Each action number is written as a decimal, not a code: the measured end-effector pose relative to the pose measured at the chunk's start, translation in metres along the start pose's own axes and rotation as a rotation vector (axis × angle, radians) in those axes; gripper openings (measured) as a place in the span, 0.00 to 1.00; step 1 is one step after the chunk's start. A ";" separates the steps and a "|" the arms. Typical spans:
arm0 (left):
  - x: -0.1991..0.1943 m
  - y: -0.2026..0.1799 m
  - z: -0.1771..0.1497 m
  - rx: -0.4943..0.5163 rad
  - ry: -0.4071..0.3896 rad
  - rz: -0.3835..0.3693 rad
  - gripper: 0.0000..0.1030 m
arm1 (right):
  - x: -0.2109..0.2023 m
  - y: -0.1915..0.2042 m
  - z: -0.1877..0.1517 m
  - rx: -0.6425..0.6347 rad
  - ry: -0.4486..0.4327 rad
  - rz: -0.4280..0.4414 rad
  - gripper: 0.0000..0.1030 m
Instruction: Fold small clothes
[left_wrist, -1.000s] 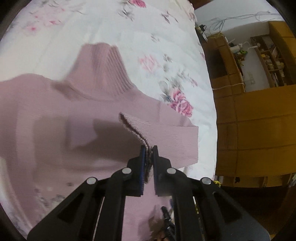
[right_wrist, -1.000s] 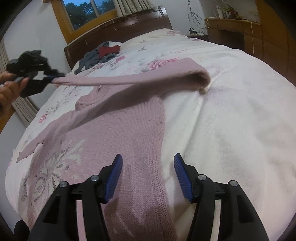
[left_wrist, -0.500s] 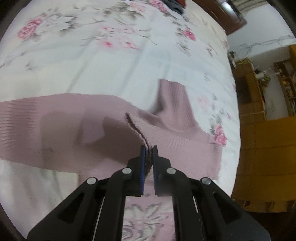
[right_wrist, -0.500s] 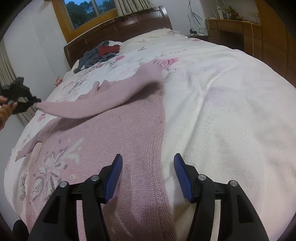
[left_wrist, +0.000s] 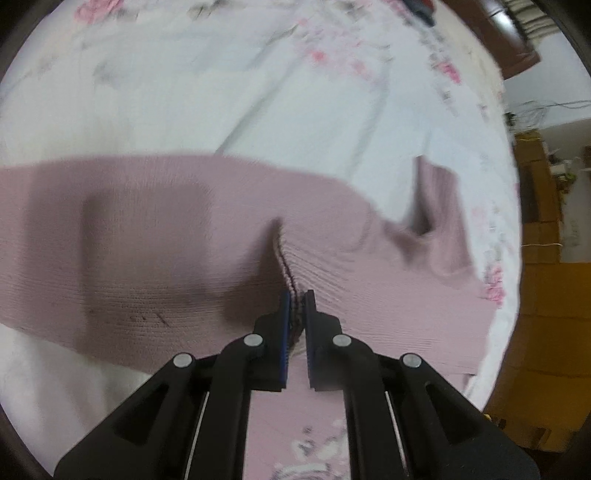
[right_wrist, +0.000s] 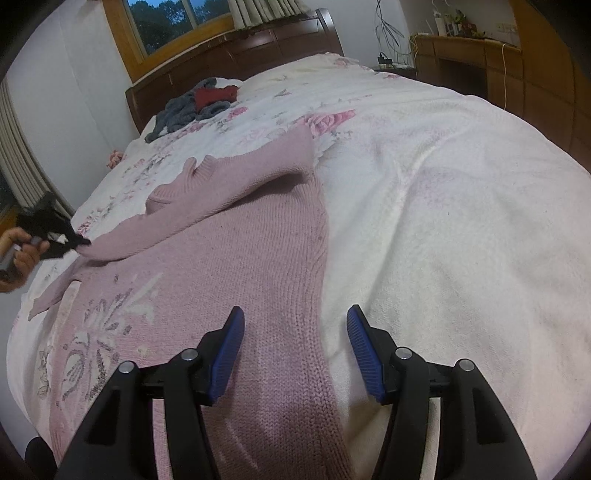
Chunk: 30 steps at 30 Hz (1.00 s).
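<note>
A pink knit sweater (right_wrist: 236, 266) with a pale flower pattern lies flat on the bed. Its right sleeve (right_wrist: 207, 206) is folded across the chest toward the left. My left gripper (left_wrist: 296, 295) is shut on the sleeve's cuff (left_wrist: 284, 258); in the right wrist view the left gripper (right_wrist: 79, 242) shows at the far left, held by a hand (right_wrist: 22, 247). My right gripper (right_wrist: 295, 325) stands open and still, low over the sweater's right side seam near the hem, with nothing between its fingers.
The bed has a white floral cover (right_wrist: 443, 192). A heap of grey and red clothes (right_wrist: 195, 103) lies near the dark wooden headboard (right_wrist: 236, 48). Wooden cabinets (right_wrist: 480, 62) stand beyond the bed's far right side.
My left gripper has carried the sleeve cuff leftward and down across the sweater's chest, so the sleeve now lies folded over the body. The right gripper has not moved.
</note>
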<state>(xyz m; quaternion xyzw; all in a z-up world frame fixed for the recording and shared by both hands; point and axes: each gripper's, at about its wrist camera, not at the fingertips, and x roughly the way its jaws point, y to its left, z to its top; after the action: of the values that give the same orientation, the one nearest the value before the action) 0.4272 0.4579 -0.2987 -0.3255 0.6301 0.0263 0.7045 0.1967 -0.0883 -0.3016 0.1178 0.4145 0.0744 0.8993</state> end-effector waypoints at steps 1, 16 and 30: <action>0.005 0.005 0.000 -0.017 0.003 0.028 0.11 | 0.001 0.000 0.000 -0.001 0.002 -0.001 0.57; 0.032 -0.015 -0.033 0.024 -0.056 0.016 0.29 | 0.002 0.001 0.000 -0.012 0.010 -0.010 0.58; -0.188 0.273 -0.071 -0.369 -0.419 0.009 0.88 | -0.011 0.030 -0.004 -0.116 -0.004 -0.022 0.64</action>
<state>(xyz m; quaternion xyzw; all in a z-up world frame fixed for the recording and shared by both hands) 0.2046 0.7074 -0.2441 -0.4330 0.4567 0.2104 0.7481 0.1849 -0.0610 -0.2876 0.0613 0.4090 0.0883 0.9062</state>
